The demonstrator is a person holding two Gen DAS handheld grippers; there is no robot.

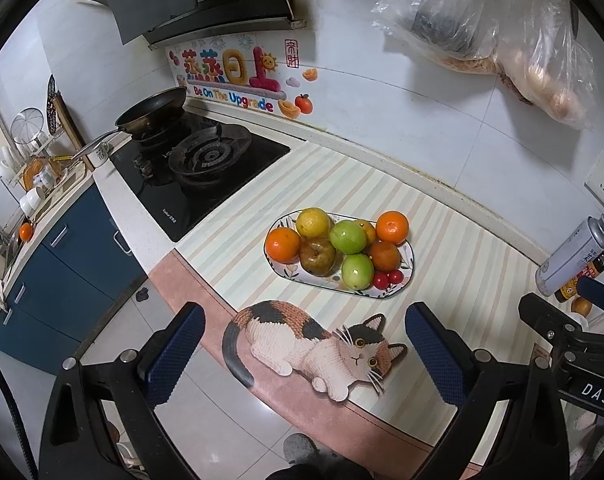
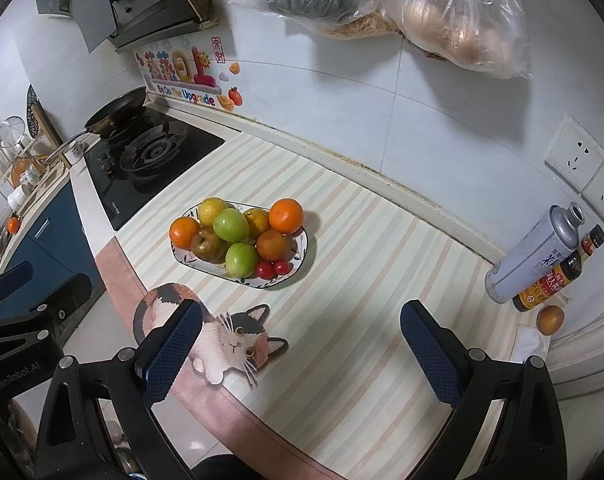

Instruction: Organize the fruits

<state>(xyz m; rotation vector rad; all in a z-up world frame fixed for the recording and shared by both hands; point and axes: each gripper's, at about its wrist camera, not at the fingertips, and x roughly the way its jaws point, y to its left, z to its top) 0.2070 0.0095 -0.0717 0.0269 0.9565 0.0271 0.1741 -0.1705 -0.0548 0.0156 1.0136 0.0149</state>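
An oval patterned plate [image 1: 409,261] [image 2: 302,254] sits on the striped mat, heaped with oranges [image 1: 283,245] [image 2: 286,215], green apples [image 1: 347,237] [image 2: 231,225], a brown pear [image 1: 318,255] [image 2: 209,245], a yellow citrus [image 1: 313,222] [image 2: 211,209] and two cherry tomatoes [image 1: 387,278] [image 2: 273,268]. My left gripper [image 1: 305,320] is open and empty, held above the counter's front edge, short of the plate. My right gripper [image 2: 301,318] is open and empty, near the front edge to the right of the plate. A lone small orange [image 2: 550,319] [image 1: 581,306] lies by the bottles at far right.
A gas hob [image 1: 206,168] with a frying pan [image 1: 151,109] stands left of the mat. A metal can [image 2: 530,252] and a sauce bottle [image 2: 558,276] stand at the right by the wall. Plastic bags [image 2: 442,12] hang on the tiled wall. Wall sockets [image 2: 574,156] are at right.
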